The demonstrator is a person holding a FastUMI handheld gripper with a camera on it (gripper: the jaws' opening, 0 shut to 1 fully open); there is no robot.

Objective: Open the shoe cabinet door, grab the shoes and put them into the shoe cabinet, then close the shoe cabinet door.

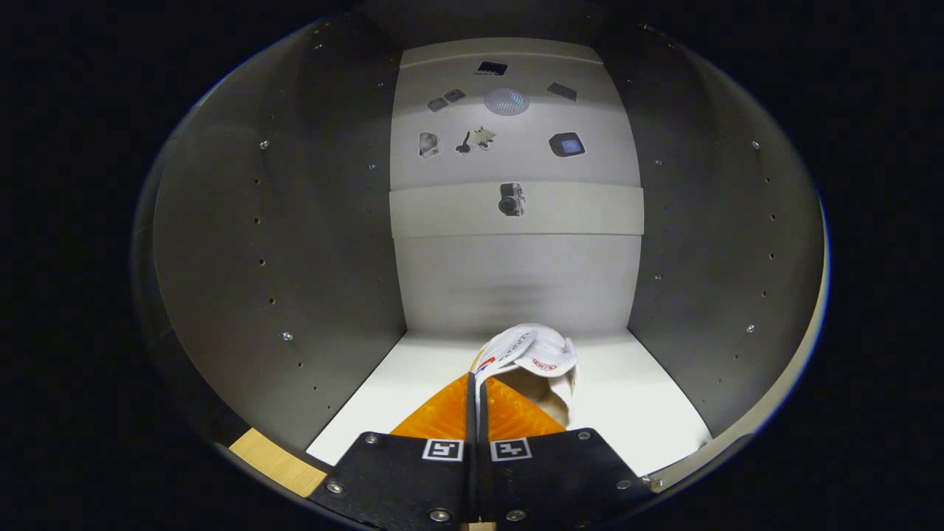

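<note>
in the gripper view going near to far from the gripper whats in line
gripper, shut on the shoe's edge → white shoe on the cabinet floor → cabinet back wall → horizontal rail across it

Shoe (532, 358) on shoe cabinet (280, 243) floor, between the side walls, short of the back wall. Tongs (476, 387) pinched together on its near edge, inside the cabinet.

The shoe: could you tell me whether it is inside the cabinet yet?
Inside: the shoe, pinched by the gripper, sits over the cabinet floor.
</note>
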